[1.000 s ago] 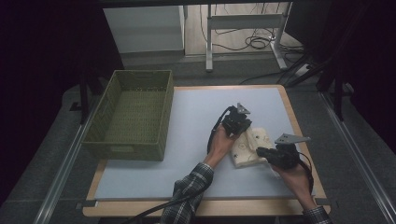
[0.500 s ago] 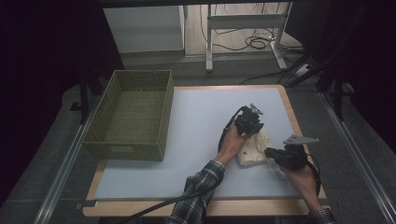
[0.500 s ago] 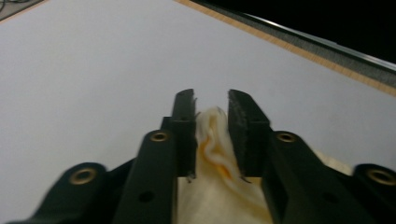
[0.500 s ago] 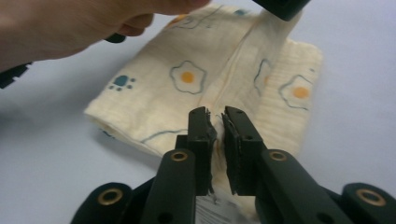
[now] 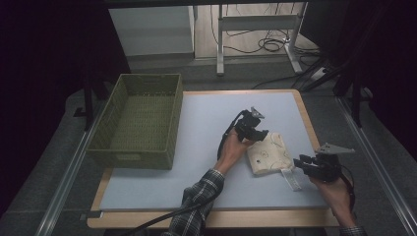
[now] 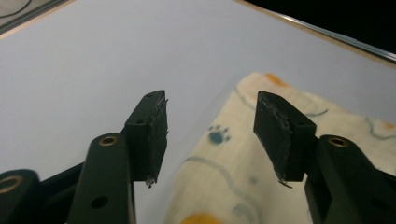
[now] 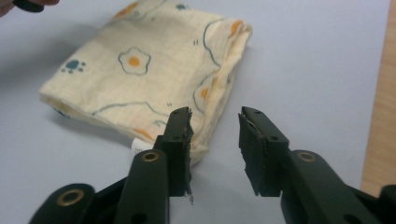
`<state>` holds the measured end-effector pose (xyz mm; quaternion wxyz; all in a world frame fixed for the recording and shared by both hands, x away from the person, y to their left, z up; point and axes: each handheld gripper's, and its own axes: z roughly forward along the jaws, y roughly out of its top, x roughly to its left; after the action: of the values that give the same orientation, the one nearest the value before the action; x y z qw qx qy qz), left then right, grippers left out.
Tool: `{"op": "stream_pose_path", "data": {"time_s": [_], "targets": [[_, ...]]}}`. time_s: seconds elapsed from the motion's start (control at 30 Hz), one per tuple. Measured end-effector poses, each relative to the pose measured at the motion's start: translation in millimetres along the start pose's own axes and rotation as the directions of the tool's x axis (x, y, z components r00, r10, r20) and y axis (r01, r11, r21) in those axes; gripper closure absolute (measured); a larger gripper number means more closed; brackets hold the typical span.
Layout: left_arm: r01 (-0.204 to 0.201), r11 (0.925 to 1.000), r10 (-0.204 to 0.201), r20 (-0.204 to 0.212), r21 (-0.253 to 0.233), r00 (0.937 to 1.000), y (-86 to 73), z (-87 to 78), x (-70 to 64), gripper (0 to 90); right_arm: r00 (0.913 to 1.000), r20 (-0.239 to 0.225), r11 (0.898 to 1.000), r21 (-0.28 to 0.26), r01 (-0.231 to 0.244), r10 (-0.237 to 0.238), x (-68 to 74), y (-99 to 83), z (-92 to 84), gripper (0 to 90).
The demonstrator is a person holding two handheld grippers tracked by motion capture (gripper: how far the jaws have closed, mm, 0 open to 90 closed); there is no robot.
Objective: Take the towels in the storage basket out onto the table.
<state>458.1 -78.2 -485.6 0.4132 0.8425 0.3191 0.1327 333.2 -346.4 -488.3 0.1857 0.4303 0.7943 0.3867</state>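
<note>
cloth (image 6: 243,158): cut off at bottom and right edges (left gripper view) | near edge blurred

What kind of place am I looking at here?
Probably a lab or workshop bench for recording handling work: a pale blue mat on a wooden table, loose cables on the floor, and a hand-held black tool beside a folded cream patterned cloth.

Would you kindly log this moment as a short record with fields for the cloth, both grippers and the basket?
cloth: folded cream cloth with a printed pattern, flat on the blue mat, white tag at its near edge
left gripper: fingers just opened, over the cloth's edge, holding nothing
right gripper: fingers just opened, beside the cloth's corner, holding nothing
basket: green, on the mat's left side
</note>
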Motion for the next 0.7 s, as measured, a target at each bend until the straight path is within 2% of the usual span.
{"op": "stream_pose_path", "data": {"time_s": [0.13, 0.2, 0.3, 0.4, 0.53, 0.57, 0.6, 0.67, 0.7], "targets": [[0.026, 0.9996, -0.026, -0.015, 0.013, 0.9996, -11.0, -6.7, 12.1, 43.3, 1.0, 0.003, 1.0, 0.006, 0.006, -0.006, 3.6, 10.2, 6.2, 57.0], [0.033, 0.9992, -0.033, -0.022, 0.023, 0.9992, -17.4, -7.5, 16.2, 43.1, 1.0, 0.005, 0.999, 0.04, -0.001, 0.0, 5.5, 12.6, 18.0, 54.5], [0.041, 0.9985, -0.04, -0.031, 0.035, 0.9987, -26.7, -7.5, 20.7, 41.3, 0.9996, 0.028, 0.996, 0.092, -0.008, 0.005, 6.7, 9.3, 31.8, 50.2], [0.054, 0.9977, -0.053, -0.034, 0.04, 0.998, -32.8, -8.1, 24.0, 40.6, 0.9989, 0.045, 0.991, 0.13, -0.017, 0.011, 8.1, 3.8, 37.3, 44.0], [0.07, 0.9969, -0.069, -0.034, 0.035, 0.9971, -38.0, -11.4, 28.9, 40.2, 0.9995, 0.02, 0.99, 0.142, -0.026, 0.024, 14.7, -0.8, 41.3, 44.0], [0.074, 0.9966, -0.073, -0.035, 0.036, 0.9967, -38.7, -12.3, 29.8, 40.1, 0.9994, 0.031, 0.989, 0.145, -0.021, 0.016, 18.0, -0.5, 42.4, 49.3], [0.073, 0.9966, -0.072, -0.037, 0.037, 0.9967, -39.4, -13.2, 31.0, 40.0, 0.9997, 0.018, 0.988, 0.155, -0.021, 0.019, 19.9, 0.5, 41.9, 55.3], [0.087, 0.9958, -0.087, -0.032, 0.028, 0.9957, -40.6, -15.0, 33.2, 39.6, 0.999, -0.017, 0.986, 0.164, -0.038, 0.041, 22.4, 1.6, 42.4, 71.0], [0.089, 0.9956, -0.088, -0.028, 0.028, 0.9957, -40.8, -15.6, 34.1, 39.5, 0.9963, -0.059, 0.984, 0.173, -0.052, 0.063, 21.7, 2.0, 42.7, 77.7]]}}
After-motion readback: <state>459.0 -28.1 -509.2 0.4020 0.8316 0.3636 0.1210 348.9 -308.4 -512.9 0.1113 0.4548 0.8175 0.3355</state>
